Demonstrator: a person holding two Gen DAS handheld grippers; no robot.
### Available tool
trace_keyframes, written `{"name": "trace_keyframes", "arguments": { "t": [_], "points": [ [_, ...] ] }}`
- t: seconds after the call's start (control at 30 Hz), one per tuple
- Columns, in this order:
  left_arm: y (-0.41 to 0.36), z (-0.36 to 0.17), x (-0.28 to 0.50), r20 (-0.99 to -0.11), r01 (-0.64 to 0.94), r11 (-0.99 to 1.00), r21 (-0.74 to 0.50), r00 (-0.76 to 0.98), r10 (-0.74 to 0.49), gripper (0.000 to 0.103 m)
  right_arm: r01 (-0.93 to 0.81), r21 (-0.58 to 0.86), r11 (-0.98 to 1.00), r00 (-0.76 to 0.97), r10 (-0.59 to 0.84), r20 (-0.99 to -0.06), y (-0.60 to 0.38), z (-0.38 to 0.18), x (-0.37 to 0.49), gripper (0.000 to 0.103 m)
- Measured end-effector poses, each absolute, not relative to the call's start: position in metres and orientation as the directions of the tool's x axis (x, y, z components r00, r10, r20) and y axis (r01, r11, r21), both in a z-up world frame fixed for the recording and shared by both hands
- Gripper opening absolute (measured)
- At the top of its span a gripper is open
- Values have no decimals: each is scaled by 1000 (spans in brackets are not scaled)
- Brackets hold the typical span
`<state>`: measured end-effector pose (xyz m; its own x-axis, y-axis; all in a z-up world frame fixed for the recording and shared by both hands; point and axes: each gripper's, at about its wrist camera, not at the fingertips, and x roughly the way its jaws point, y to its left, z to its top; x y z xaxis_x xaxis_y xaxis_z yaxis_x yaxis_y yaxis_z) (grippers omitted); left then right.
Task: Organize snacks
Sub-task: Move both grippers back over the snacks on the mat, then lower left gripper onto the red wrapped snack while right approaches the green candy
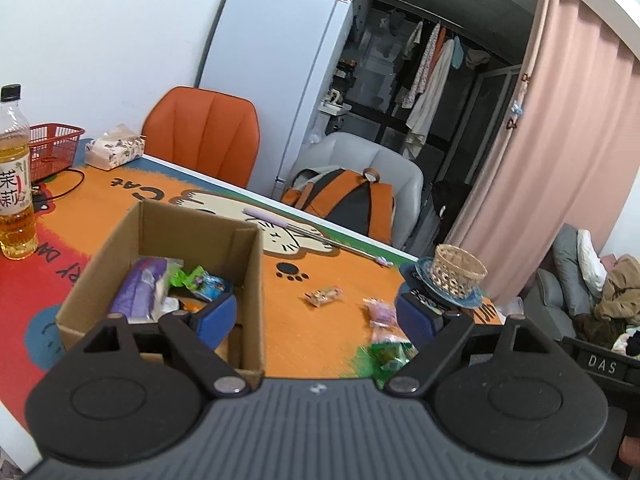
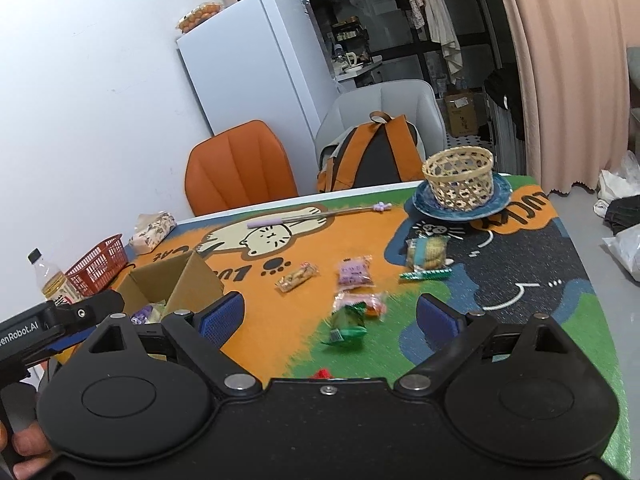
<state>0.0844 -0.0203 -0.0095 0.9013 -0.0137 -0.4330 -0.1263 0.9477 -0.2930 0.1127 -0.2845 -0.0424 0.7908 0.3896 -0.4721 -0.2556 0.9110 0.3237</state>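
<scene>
In the left wrist view, the left gripper (image 1: 316,316) is seen with its blue-padded jaws spread wide and nothing held between them. Its left finger hangs over the open cardboard box (image 1: 168,240), which stands on the table's cat-print mat (image 1: 100,200) toward the left edge. Inside the box a purple packet (image 1: 138,288) and a green-and-blue wrapped snack (image 1: 202,282) are seen. To the right of the box, on the orange part of the mat, a tan snack bar (image 1: 325,295), a pink packet (image 1: 381,314) and a green packet (image 1: 390,354) are laid apart from one another. A woven basket (image 1: 460,272) is set on a blue plate (image 1: 448,298) at the far right corner.

In the right wrist view, the right gripper (image 2: 330,316) is likewise shown wide open and empty, above the green packet (image 2: 348,322). A cookie packet (image 2: 427,252) lies near the plate (image 2: 460,204).
</scene>
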Motion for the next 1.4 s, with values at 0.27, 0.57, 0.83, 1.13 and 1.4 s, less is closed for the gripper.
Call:
{"name": "trace_keyframes", "arguments": {
  "t": [0.27,0.57,0.83,1.13,1.4],
  "points": [
    [-43,-13,80,-442,-72,957,-280,895,-62,85,-247,354,902,790,399,-465,-298,-42,105,93],
    [-60,-14,72,-434,-10,962,-272,894,-113,84,-250,357,900,810,396,-433,-309,-32,93,93],
    [-71,-31,81,-460,14,963,-268,877,-141,78,-248,363,898,797,402,-451,-312,-44,96,93],
    [-79,-64,105,-520,15,962,-272,839,-160,72,-245,396,885,762,429,-485,-314,-70,116,91],
    [-81,-92,127,-564,-3,960,-279,810,-161,66,-236,399,886,746,428,-510,-314,-87,134,89]
  ]
}}
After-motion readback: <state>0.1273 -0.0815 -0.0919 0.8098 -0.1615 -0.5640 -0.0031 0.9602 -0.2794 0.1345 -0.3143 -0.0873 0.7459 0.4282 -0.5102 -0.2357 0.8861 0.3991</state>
